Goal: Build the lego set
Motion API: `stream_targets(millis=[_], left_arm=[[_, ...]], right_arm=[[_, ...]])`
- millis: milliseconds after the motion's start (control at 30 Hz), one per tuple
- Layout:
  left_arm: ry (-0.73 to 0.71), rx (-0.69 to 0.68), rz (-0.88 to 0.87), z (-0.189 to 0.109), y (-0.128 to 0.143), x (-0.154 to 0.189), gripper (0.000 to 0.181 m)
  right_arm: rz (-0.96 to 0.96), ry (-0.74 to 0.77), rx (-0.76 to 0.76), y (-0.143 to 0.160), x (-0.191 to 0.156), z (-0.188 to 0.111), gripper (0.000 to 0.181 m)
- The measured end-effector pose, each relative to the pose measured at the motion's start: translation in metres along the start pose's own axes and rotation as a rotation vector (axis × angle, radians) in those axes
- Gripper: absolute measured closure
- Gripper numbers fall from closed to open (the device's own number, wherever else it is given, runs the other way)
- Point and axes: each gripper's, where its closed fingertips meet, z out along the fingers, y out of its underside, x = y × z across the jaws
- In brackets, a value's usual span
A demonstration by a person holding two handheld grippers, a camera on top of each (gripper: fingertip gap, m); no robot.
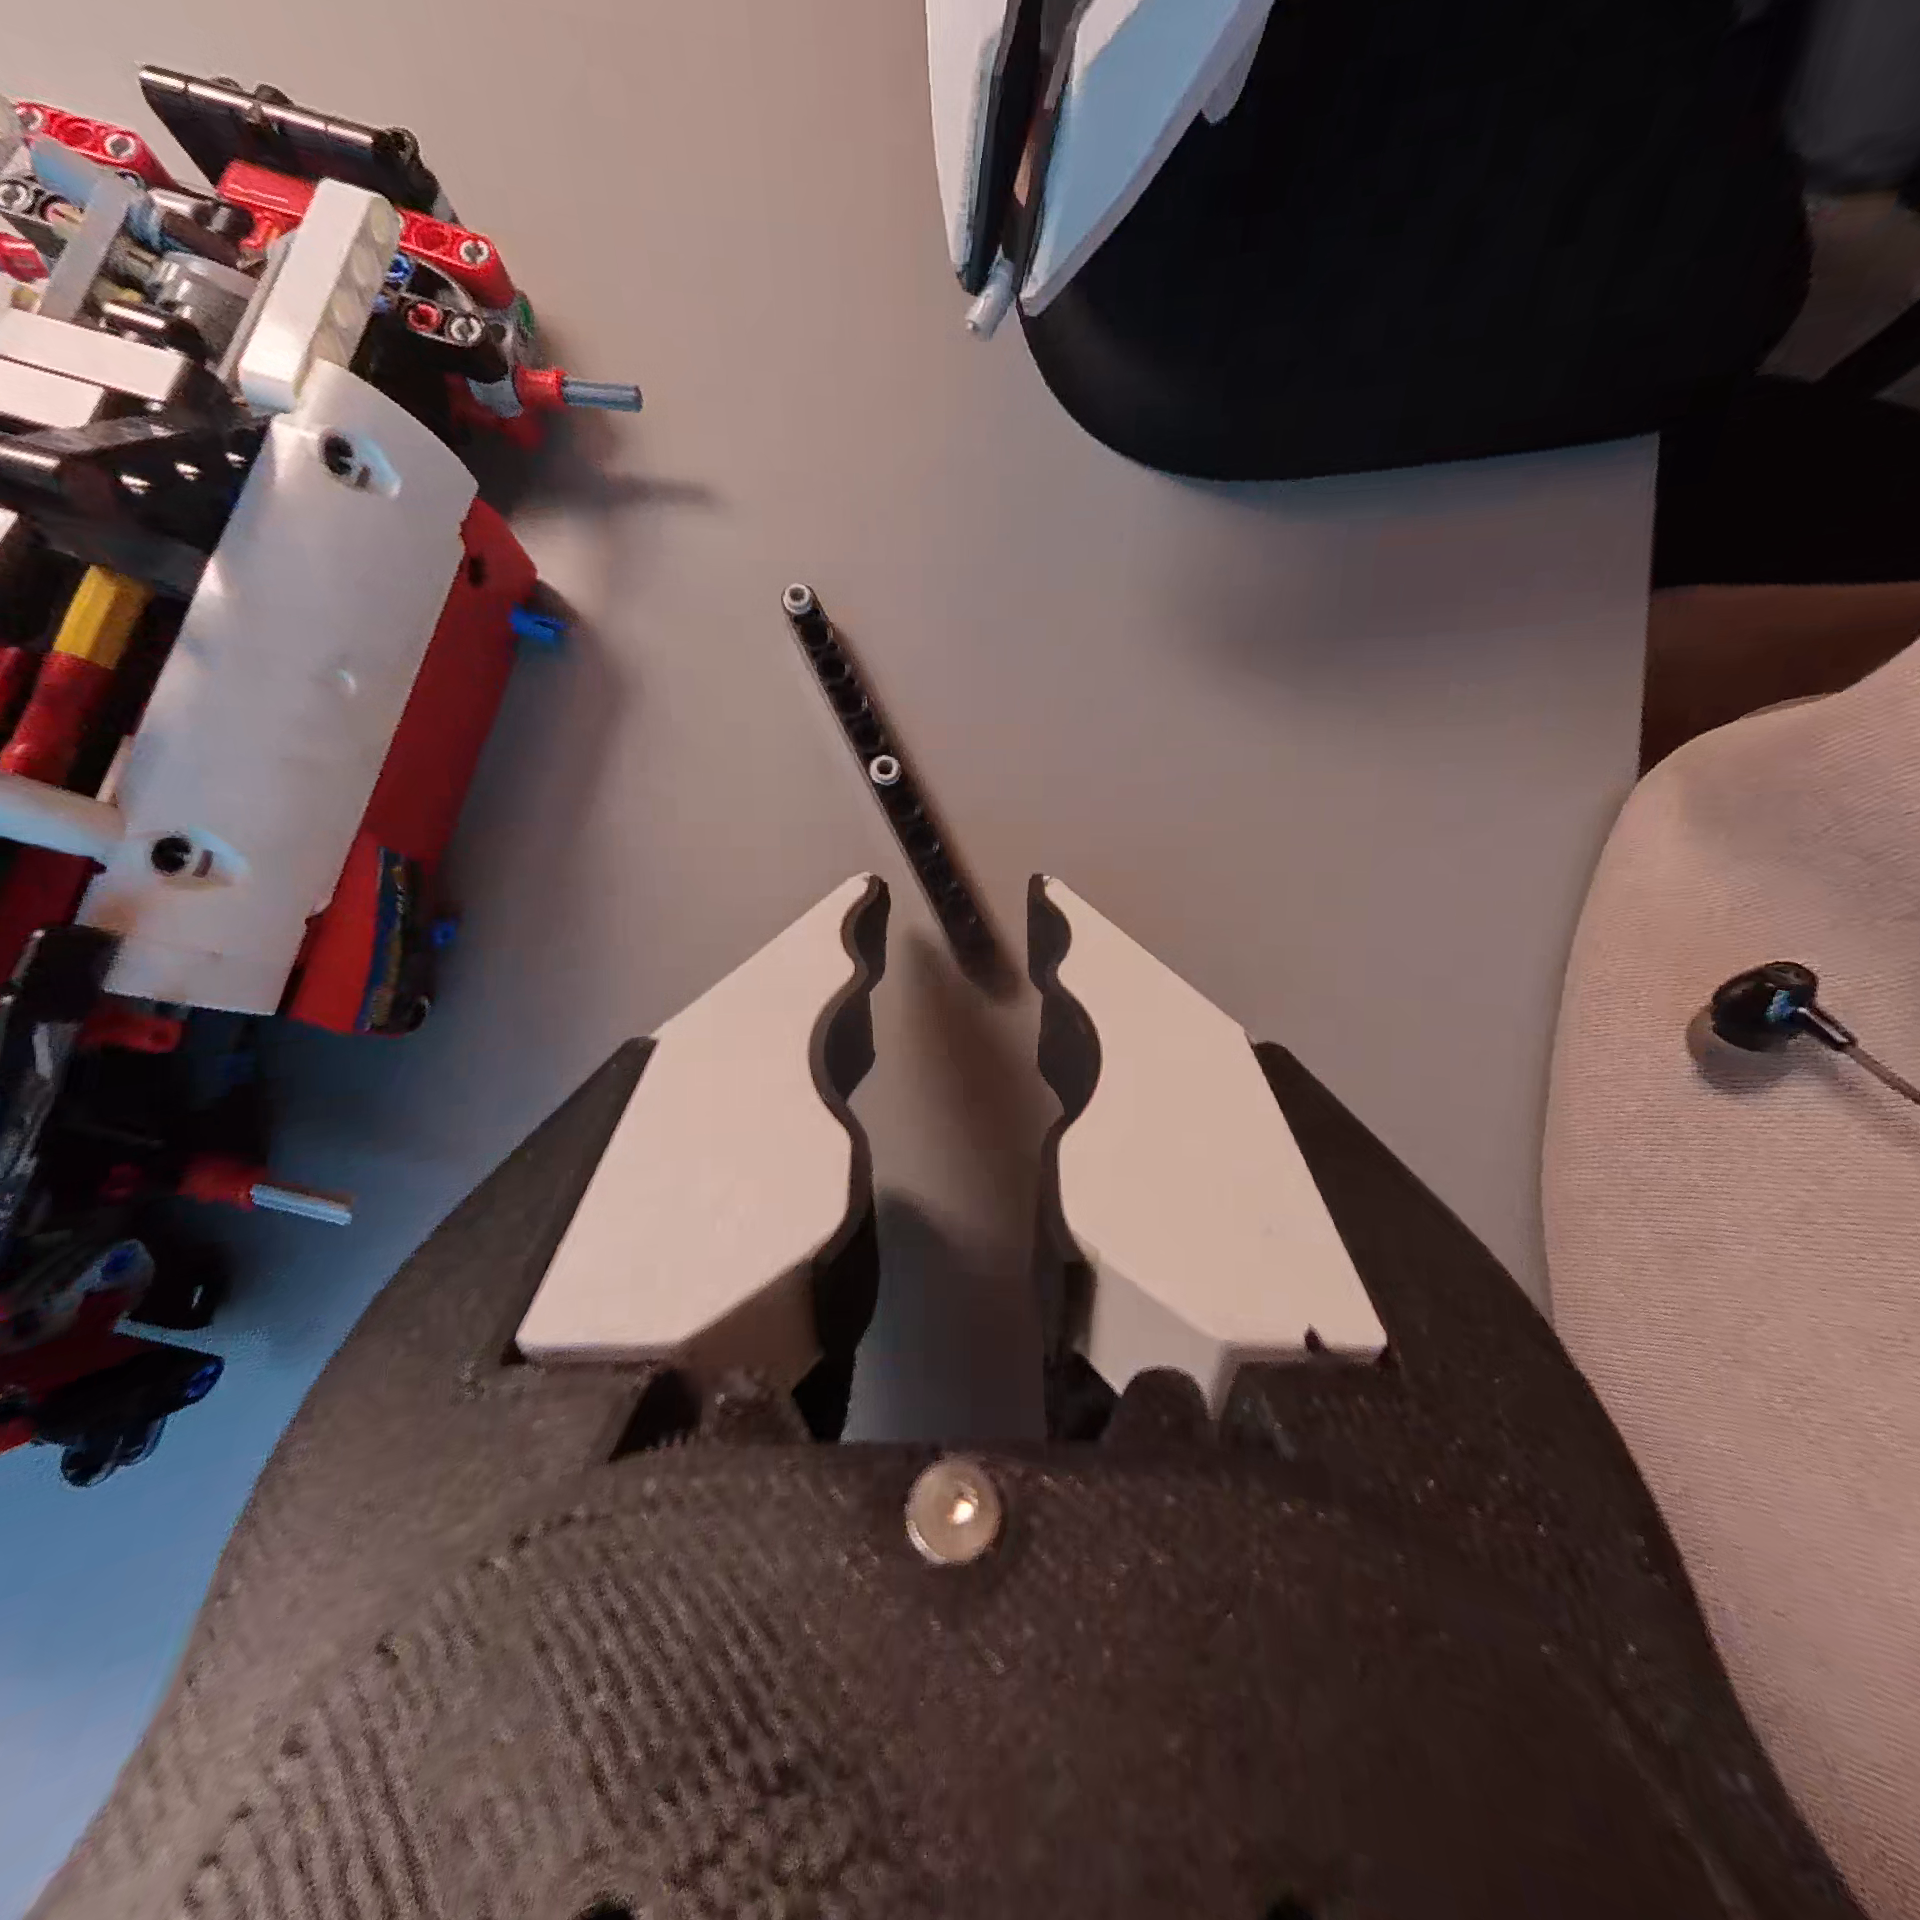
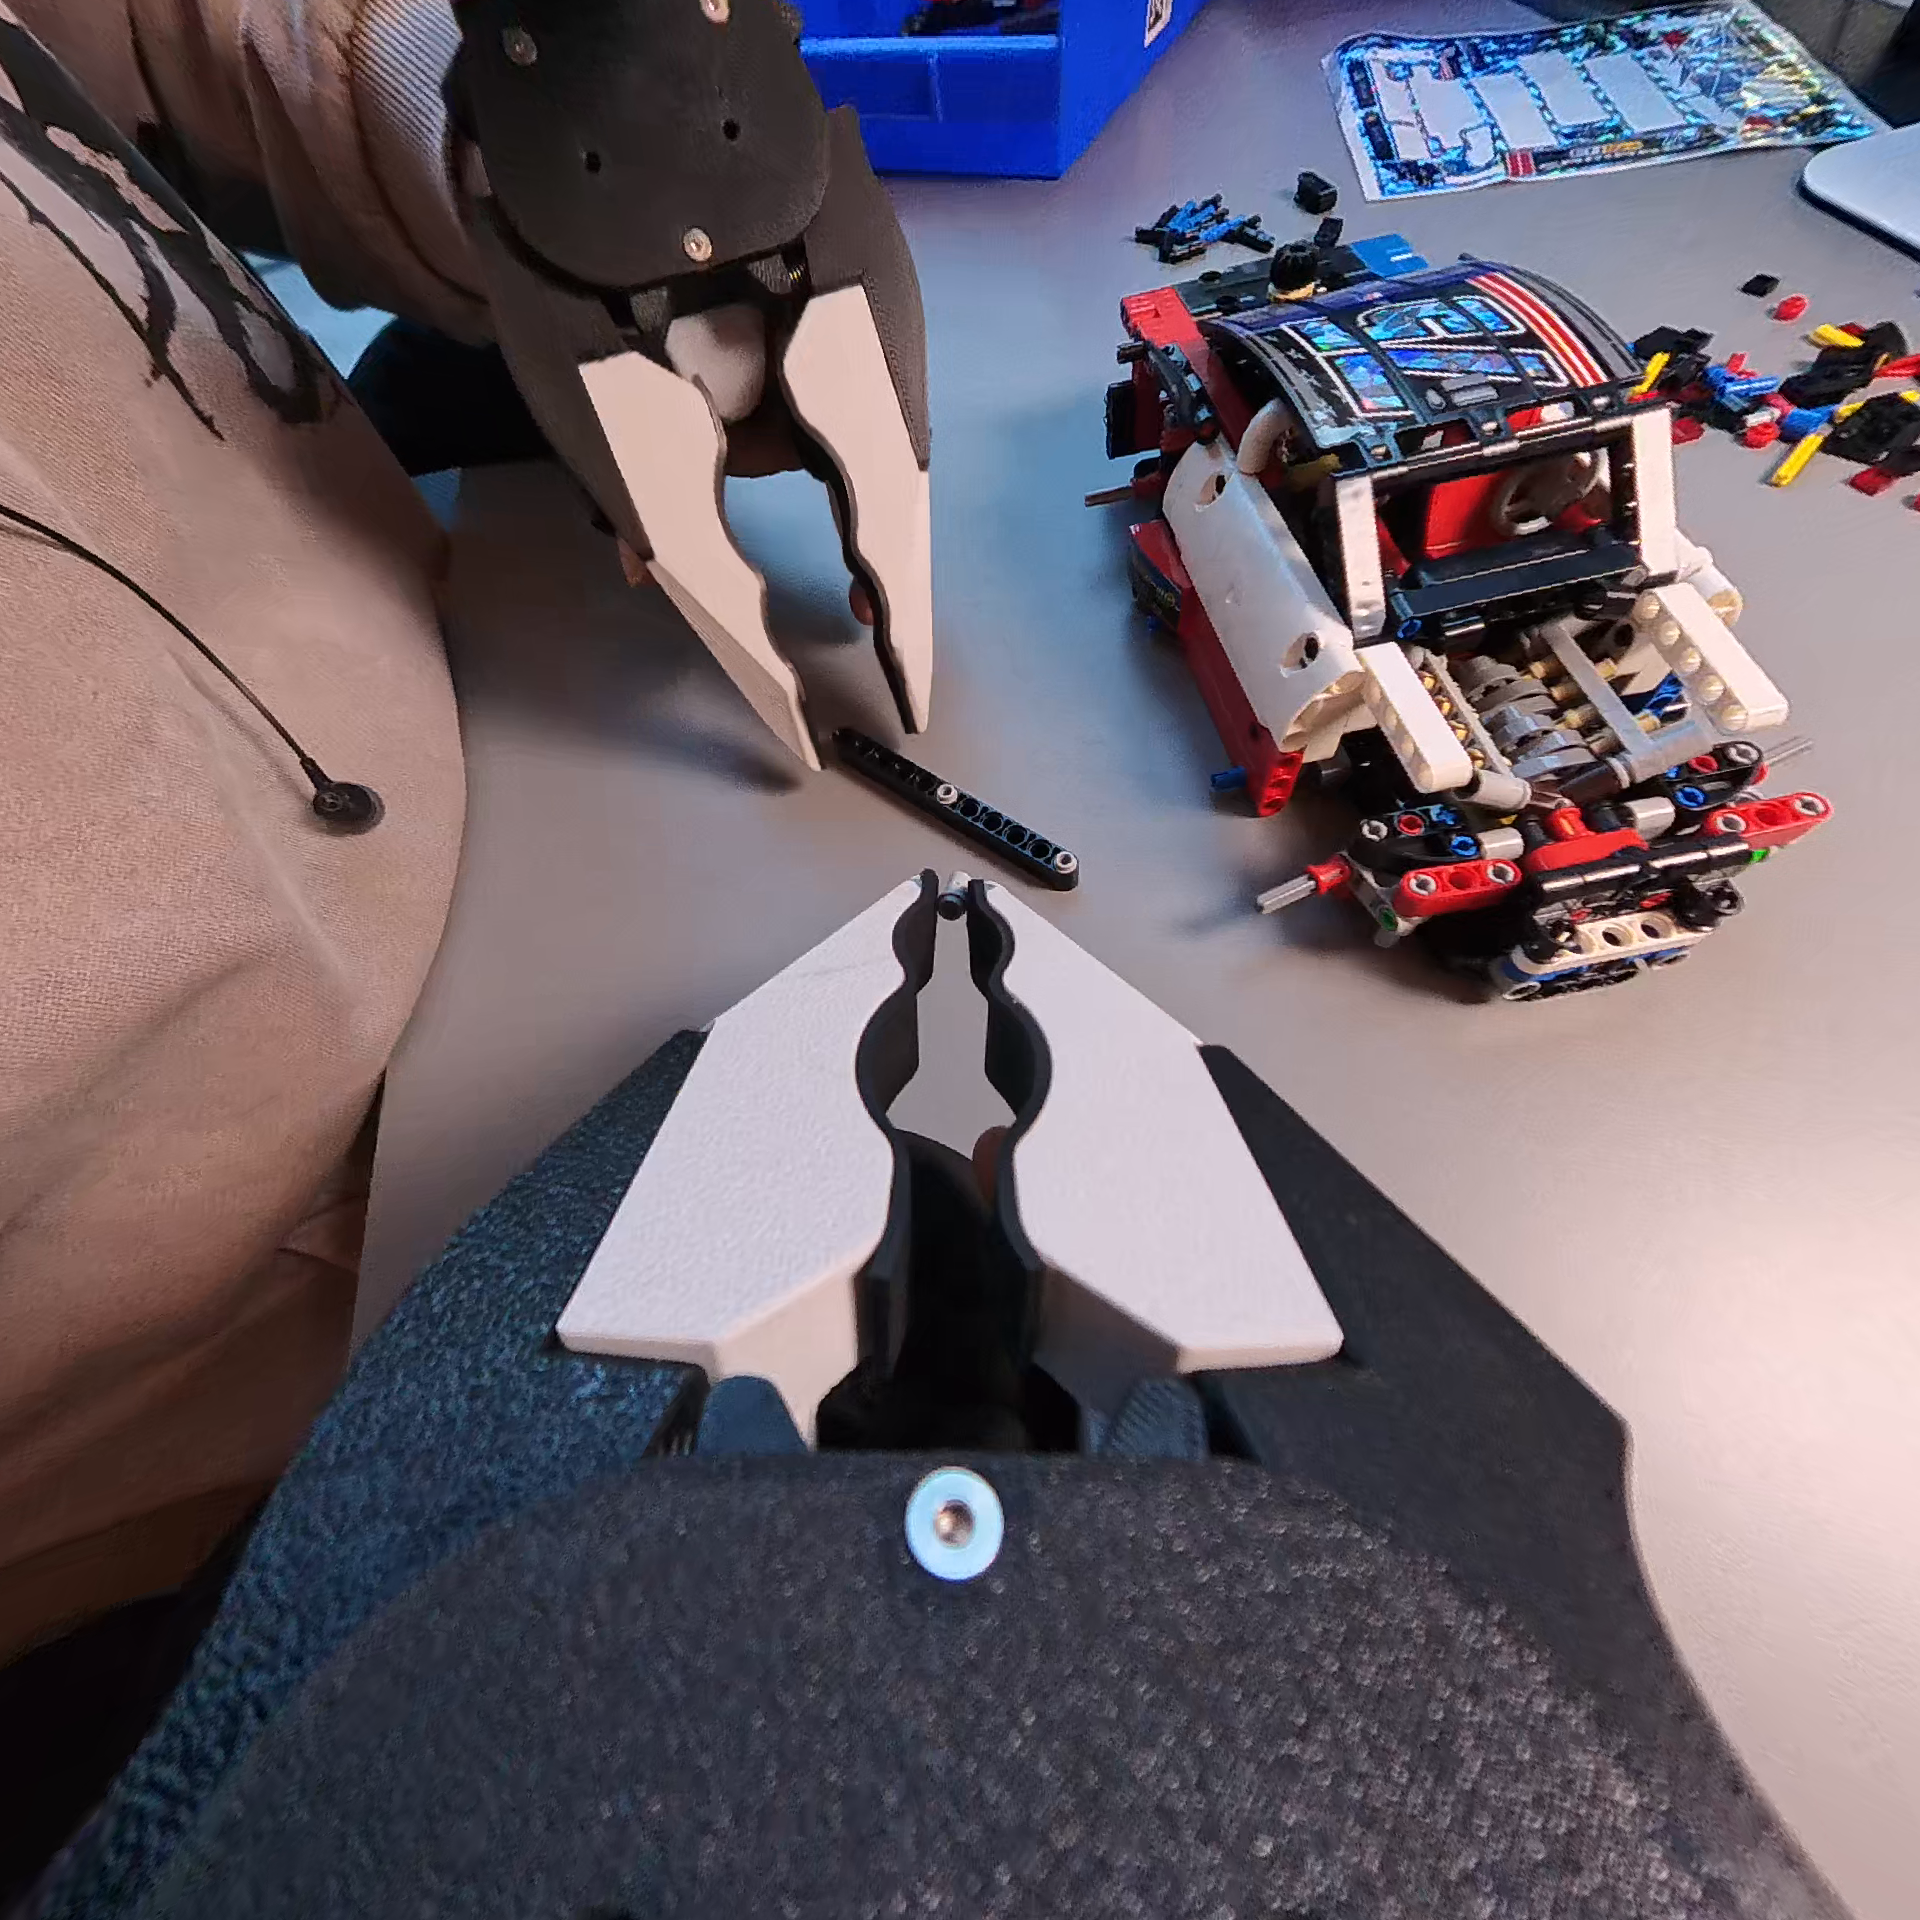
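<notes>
The left gripper point(image 1: 956, 883) stands with its fingers apart, and the near end of the long black beam point(image 1: 894, 779) lies on the grey table point(image 1: 1247, 727) just between and below the two tips. From the right wrist view the left gripper point(image 2: 862, 743) comes down over that same end of the black beam point(image 2: 956, 805), not closed on it.

The right gripper point(image 2: 951, 888) is nearly closed and pinches a small grey pin point(image 2: 950, 894) at the very tips, just before the far end of the beam.

The beam looks light, stiff and thin, with smooth sides, so I think it can slide away or turn on the table. Better to take it across its narrow sides, near the end, and leave the holes free for the pin. The pin is tiny and can easily slip out.

The half-built car point(image 2: 1455, 623) stands well to the right of the right fingers.
</notes>
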Motion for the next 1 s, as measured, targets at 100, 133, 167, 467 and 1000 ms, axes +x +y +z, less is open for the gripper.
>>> stream_targets(millis=[100,133,167,467,1000], left_arm=[[-0.017,-0.018,0.014,0.007,0.002,-0.003,0.173],[-0.020,-0.016,0.011,0.008,0.000,-0.005,0.174],[-0.022,-0.012,0.013,0.010,-0.003,-0.006,0.175],[0.297,0.384,-0.237,-0.030,-0.068,0.014,0.164],[0.988,0.663,-0.698,-0.095,-0.077,0.028,0.180]], right_arm=[[-0.004,0.002,-0.006,-0.002,-0.002,0.002,0.178],[-0.008,0.001,-0.016,-0.002,-0.004,0.004,0.178],[-0.016,0.003,-0.028,-0.003,-0.005,0.006,0.178],[-0.205,0.010,0.060,-0.043,-0.032,0.022,0.179],[-0.421,0.065,0.149,-0.095,-0.061,0.030,0.179]])
